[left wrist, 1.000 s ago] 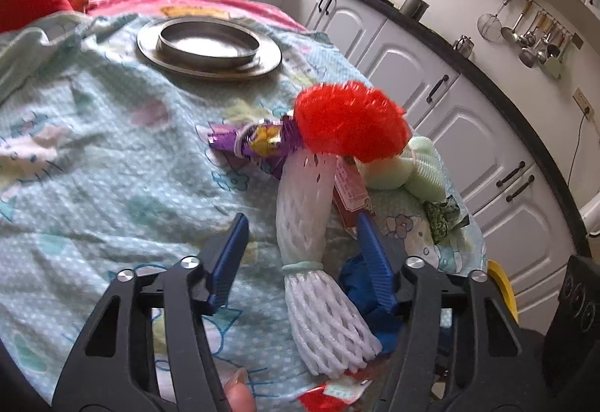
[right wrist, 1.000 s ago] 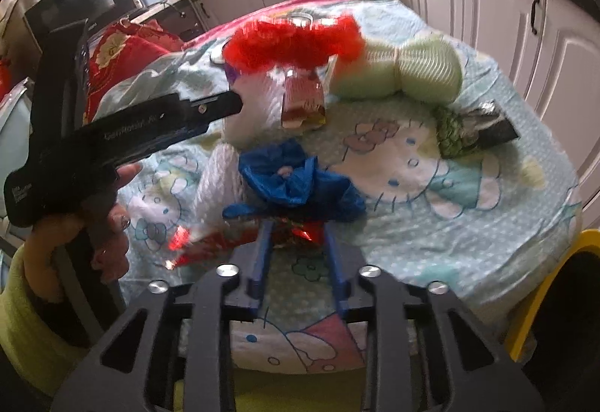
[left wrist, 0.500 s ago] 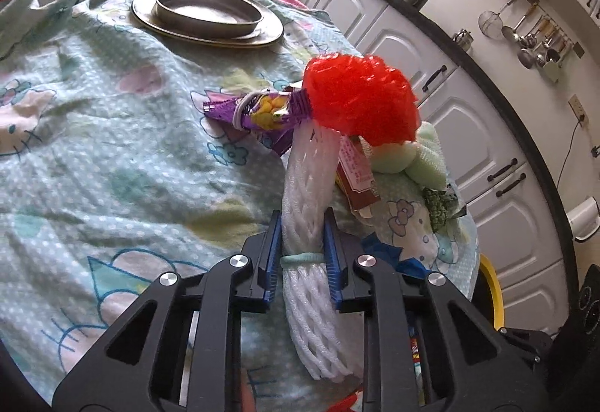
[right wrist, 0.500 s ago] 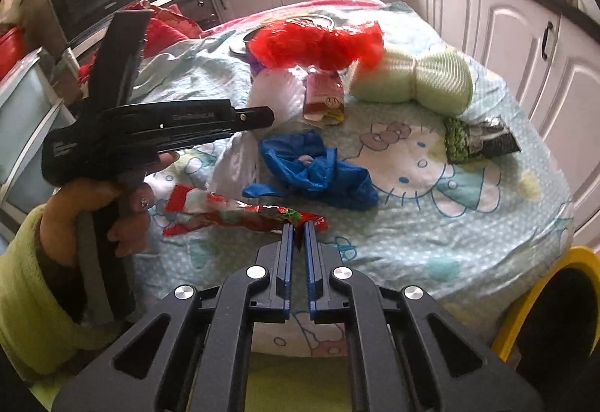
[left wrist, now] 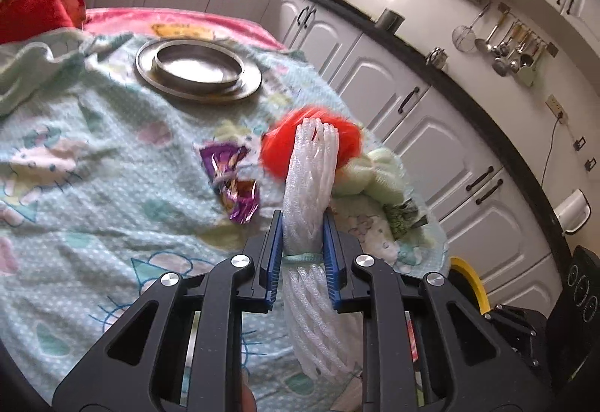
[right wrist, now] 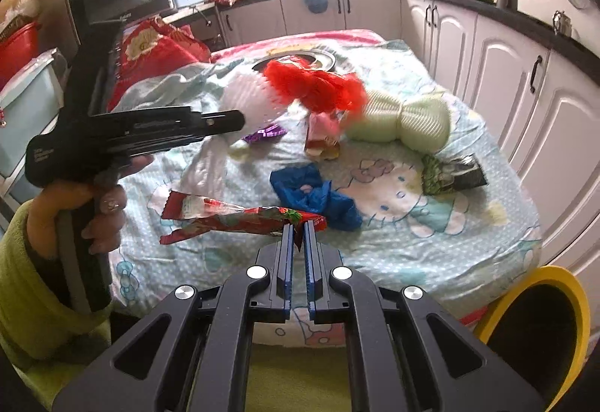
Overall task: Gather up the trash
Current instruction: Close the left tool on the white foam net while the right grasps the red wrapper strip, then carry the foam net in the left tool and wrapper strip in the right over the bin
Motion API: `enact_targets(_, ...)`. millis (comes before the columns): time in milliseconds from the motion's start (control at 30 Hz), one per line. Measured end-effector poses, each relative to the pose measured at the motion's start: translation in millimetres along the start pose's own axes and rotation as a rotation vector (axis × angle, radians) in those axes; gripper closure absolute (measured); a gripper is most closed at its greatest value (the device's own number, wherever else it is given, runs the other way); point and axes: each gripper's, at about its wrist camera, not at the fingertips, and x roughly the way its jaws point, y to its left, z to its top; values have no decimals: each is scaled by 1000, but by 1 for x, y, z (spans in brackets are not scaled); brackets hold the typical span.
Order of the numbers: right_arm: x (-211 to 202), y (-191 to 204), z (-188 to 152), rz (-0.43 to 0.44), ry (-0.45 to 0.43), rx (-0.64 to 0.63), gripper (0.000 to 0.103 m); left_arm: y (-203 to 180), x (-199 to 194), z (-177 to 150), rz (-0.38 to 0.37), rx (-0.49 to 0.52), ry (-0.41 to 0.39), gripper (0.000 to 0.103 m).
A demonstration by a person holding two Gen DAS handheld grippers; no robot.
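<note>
Meanwhile, left gripper (left wrist: 302,254) pinched the foam net (left wrist: 307,187), right gripper (right wrist: 298,254) the red wrapper (right wrist: 240,220); both apparently needed carrying to the yellow bin (right wrist: 540,303).

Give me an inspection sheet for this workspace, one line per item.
Surface: table under a pale blue cartoon-print cloth, rumpled.
Job's things: white foam net sleeve in the left gripper; red snack wrapper in the right gripper; on the cloth lie a red mesh net, green foam sleeve, blue bag, purple wrapper, dark green packet and a small red packet.
Clutter: stacked metal plates.
Grippers: both jaws shut on their items.
Cables: one cord hangs from a wall socket.
Surroundings: white kitchen cabinets, hanging utensils, yellow-rimmed bin beside the table.
</note>
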Motion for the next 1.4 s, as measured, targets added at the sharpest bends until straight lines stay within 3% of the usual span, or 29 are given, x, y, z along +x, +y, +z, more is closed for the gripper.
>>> enact_targets(667,-58,-34,6,-79,-154,71,97,-49,-41,7,-36,115,-118,89)
enact_targets(1400,-107,-87,-15,-192,-250,220,97,-108,-24,-10,-108,236,-80,89)
